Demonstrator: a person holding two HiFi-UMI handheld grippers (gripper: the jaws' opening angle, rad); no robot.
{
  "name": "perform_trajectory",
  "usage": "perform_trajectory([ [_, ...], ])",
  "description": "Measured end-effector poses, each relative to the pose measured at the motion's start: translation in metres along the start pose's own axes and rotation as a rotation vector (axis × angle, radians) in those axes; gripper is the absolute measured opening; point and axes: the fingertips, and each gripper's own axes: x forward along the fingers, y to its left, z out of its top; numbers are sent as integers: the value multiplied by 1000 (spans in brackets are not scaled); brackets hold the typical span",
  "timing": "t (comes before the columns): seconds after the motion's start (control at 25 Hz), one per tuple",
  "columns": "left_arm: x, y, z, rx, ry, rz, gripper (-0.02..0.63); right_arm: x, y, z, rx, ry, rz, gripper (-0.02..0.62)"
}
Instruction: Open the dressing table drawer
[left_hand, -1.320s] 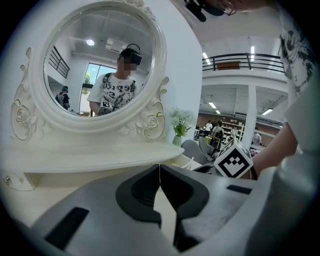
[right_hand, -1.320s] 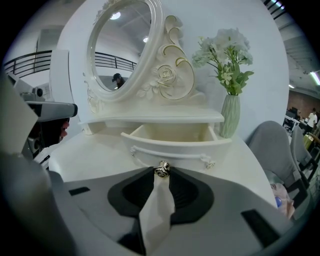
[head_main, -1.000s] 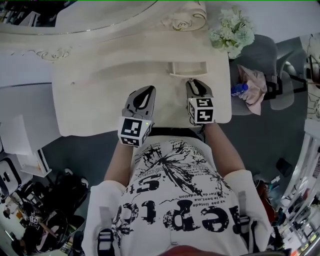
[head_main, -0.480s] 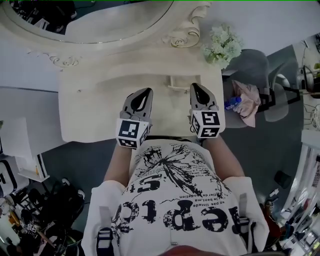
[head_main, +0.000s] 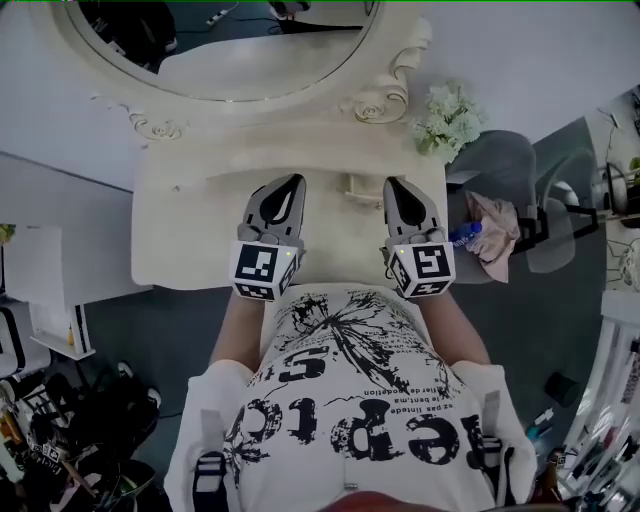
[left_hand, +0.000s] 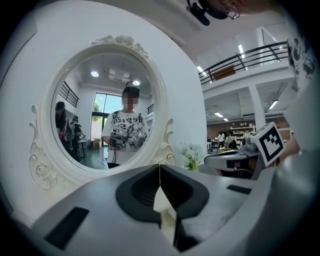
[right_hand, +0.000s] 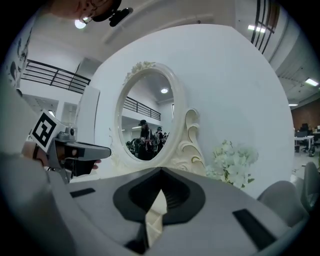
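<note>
The dressing table (head_main: 180, 230) is cream and stands against the white far wall, with an oval mirror (head_main: 225, 45) in a carved frame on top. The drawer (head_main: 361, 186), as far as I can tell, is the small cream rectangular piece in the raised step at the far part of the counter. Its long axis runs left to right and its front faces the near side, toward the person. Whether it is pushed in or pulled out, I cannot tell from above.

The left claw (head_main: 292, 181) and the right claw (head_main: 395, 183) are both held above the counter, side by side, and both point to the far side, at the mirror. The drawer lies between their tips, nearer to the right one. Both claws are closed, the jaws meet along a thin line and grip nothing. Only the cream counter shows through the small gap below the tips. Each claw carries a marker cube (head_main: 262, 270) at its near end, close to the person's printed shirt (head_main: 350, 400).

A bunch of white flowers (head_main: 450, 115) stands at the far right corner of the counter. To the right of the table is a grey chair (head_main: 515, 155), with a pink cloth (head_main: 497, 222) and a blue bottle (head_main: 465, 236) on it.
</note>
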Motion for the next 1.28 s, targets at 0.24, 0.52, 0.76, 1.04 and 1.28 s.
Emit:
perform_trajectory([
  [0.24, -2, -2, 3, 3, 6, 20, 20, 0, 6, 1, -24, 11, 35, 17],
  [0.52, -1, -8, 4, -5, 15, 24, 20, -4, 1, 4, 5, 6, 30, 17],
  [0.76, -5, -9, 3, -10, 27, 32, 20, -5, 4, 5, 9, 9, 37, 17],
  [1.04, -12, -7, 0, -25, 41, 51, 20, -9, 10, 6, 39, 1, 41, 17],
  [1.28, -16, -10, -3, -34, 50, 60, 20, -14, 11, 2, 32, 13, 39, 17],
])
